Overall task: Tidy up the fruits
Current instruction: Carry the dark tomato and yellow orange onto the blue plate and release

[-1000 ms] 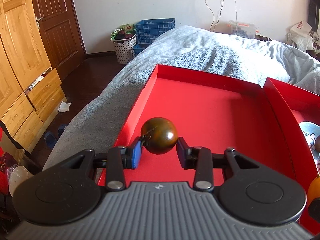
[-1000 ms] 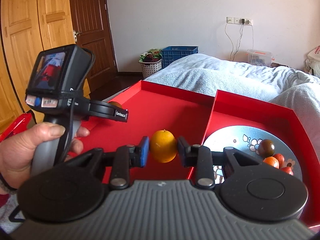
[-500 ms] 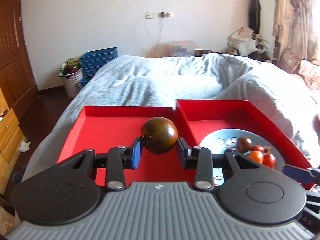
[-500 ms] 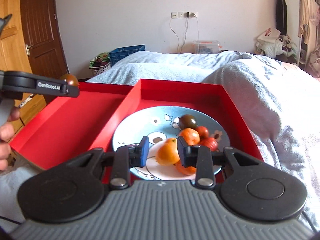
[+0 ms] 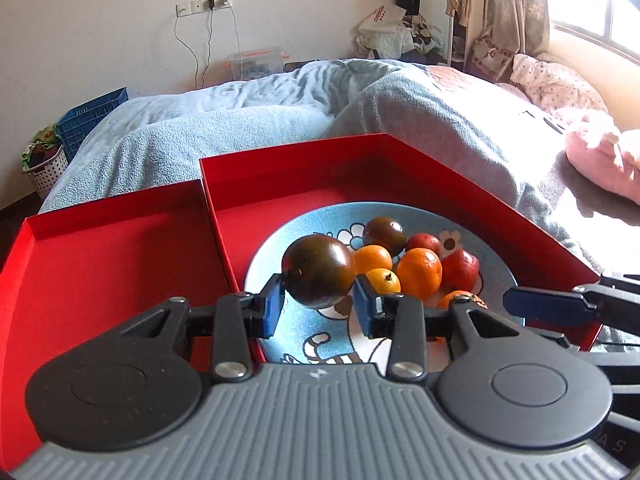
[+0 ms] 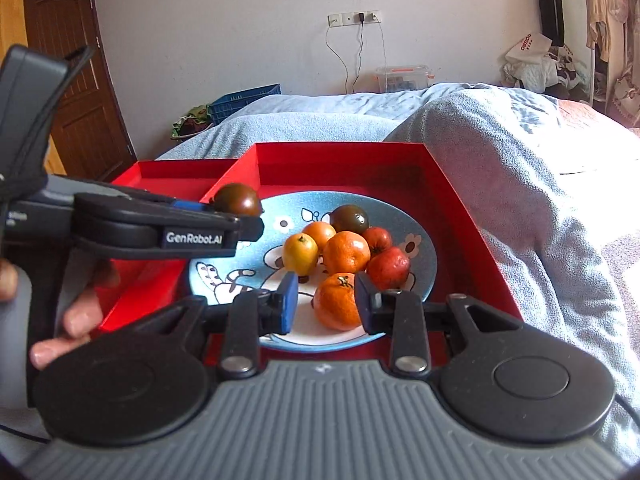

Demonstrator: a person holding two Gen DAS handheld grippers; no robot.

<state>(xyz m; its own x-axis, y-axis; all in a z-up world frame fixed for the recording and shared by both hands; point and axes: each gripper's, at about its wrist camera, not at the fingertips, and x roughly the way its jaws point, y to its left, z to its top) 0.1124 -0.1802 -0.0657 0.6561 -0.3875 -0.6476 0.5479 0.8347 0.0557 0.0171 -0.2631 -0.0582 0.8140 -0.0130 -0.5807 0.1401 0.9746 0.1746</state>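
Note:
My left gripper [image 5: 319, 304] is shut on a dark brown-green tomato [image 5: 318, 276] and holds it above the left part of the blue flowered plate [image 5: 496, 276]. The plate sits in the right red tray [image 5: 440, 168] and holds several oranges, tomatoes and a red fruit. My right gripper [image 6: 325, 300] stands open around an orange [image 6: 336, 301] that rests on the plate's [image 6: 224, 280] near side, with a gap at the left pad. The left gripper with its dark tomato [image 6: 236, 199] shows at the left in the right wrist view.
An empty red tray [image 5: 112, 248] lies left of the plate's tray, both on a bed with a grey-blue blanket [image 5: 248, 128]. A pink pillow [image 5: 600, 160] lies at the right. A blue crate [image 5: 92, 120] and a laundry basket [image 5: 42, 168] stand by the far wall.
My left gripper carried the dark tomato rightwards from the empty tray to over the plate. My right gripper set the orange on the plate and opened its jaws.

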